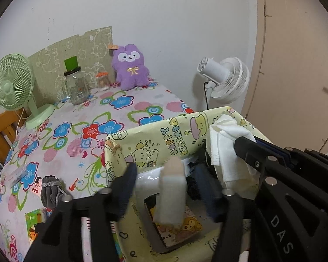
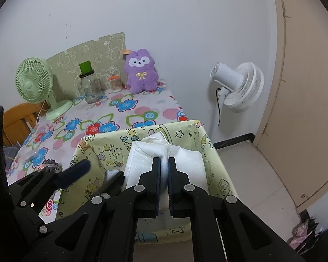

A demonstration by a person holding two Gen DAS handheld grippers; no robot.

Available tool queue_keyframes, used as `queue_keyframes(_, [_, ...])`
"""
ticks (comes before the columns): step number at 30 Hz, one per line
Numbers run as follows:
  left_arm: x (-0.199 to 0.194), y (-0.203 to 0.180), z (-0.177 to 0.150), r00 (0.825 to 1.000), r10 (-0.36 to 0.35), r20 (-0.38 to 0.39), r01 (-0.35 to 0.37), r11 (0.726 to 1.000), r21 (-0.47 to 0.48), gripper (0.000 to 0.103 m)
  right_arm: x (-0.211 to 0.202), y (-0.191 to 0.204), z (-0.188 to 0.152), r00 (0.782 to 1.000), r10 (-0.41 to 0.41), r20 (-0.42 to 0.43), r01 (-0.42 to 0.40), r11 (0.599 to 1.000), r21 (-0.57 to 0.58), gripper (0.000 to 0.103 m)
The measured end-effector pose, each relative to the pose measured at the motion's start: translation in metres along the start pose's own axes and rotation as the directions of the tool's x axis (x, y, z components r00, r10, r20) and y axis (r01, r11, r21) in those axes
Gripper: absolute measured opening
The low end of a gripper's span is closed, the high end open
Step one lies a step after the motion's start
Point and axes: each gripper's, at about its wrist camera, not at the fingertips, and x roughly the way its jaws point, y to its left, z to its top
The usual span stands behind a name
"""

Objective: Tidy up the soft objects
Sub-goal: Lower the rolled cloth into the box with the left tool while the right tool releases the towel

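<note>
Inside yellow box point(image 1: 164, 139): pale sock point(image 1: 171, 194)

A white wall point(image 2: 164, 21) stands behind a table point(image 1: 124, 107) with a flowered cover, a white fan point(image 2: 238, 85) stands on the pale tiled floor point(image 2: 251, 174) near a beige door point(image 1: 295, 65), and a wooden chair point(image 2: 17, 120) is at the left.

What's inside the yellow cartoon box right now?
Inside the yellow box, a white sock-like piece falls between the open left gripper fingers; dark clothing lies beside it, a cartoon-printed item below. The right gripper holds a white cloth, covering the rest.
</note>
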Motion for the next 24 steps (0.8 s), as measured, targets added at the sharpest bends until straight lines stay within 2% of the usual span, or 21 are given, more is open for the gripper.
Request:
queue_keyframes(3, [0.002,0.001,0.000,1.000,0.019,-0.004,-0.019,1.000,0.003,0.072,0.005,0.001,0.000,1.000,0.003,-0.011,-0.003,1.000,-0.002,0.008])
queue_keyframes(7, [0.003,0.002,0.000,1.000,-0.001,-0.006,0.001,1.000,0.006,0.078,0.009,-0.002,0.000,1.000,0.003,-0.027,-0.003,1.000,0.003,0.013])
queue_keyframes(10, [0.004,0.001,0.000,1.000,-0.011,-0.010,0.011,1.000,0.008,0.082,0.013,-0.005,0.001,0.999,0.004,-0.048,-0.003,1.000,0.016,0.030])
queue_keyframes(14, [0.002,-0.002,0.000,1.000,-0.028,-0.011,0.029,1.000,0.011,0.090,0.012,-0.007,0.001,0.999,-0.019,-0.042,0.020,0.999,0.027,0.063])
queue_keyframes(21, [-0.006,-0.001,0.000,1.000,-0.027,-0.001,0.027,1.000,-0.003,0.094,0.007,-0.008,0.001,0.999,-0.011,-0.043,0.013,0.999,0.047,0.077])
queue_keyframes(24, [-0.010,0.001,0.000,1.000,-0.014,0.012,0.014,1.000,-0.007,0.101,0.002,-0.006,0.002,0.999,-0.017,-0.037,0.019,0.999,0.049,0.084])
